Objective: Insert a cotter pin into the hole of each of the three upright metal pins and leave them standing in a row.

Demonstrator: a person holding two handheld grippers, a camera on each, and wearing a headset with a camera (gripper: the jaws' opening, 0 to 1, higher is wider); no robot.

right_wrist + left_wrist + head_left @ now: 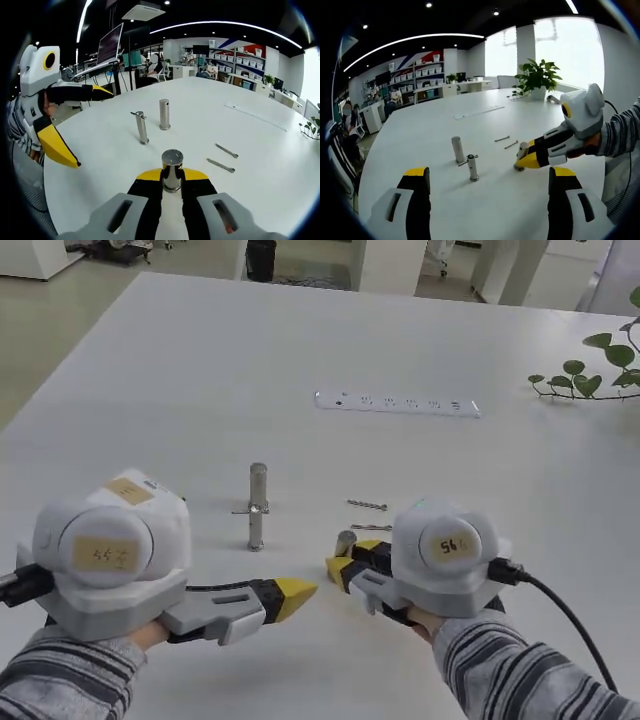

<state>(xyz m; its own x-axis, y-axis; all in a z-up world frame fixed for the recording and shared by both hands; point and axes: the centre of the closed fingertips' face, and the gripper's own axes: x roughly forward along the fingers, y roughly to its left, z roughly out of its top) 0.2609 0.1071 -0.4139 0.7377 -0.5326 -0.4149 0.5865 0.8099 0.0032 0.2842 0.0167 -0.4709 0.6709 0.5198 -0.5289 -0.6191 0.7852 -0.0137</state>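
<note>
Three metal pins stand on the white table. The near pin (255, 527) carries a cotter pin (243, 511) through its hole; it also shows as pin (142, 128) and pin (473, 168). Behind it stands a plain pin (258, 484) (164, 114) (457, 149). My right gripper (338, 564) (172, 181) is shut on the third pin (345, 542) (172, 170), upright on the table. Two loose cotter pins (367, 505) (371, 527) lie beyond it, also seen as cotter pins (221, 166) (227, 150). My left gripper (298, 592) (489, 181) is open with nothing between its fingers, left of the right one.
A white power strip (397, 403) lies farther back on the table. A potted plant's trailing stem (590, 380) reaches in at the far right. A black cable (575, 625) runs from the right gripper. Shelves and people are in the room behind.
</note>
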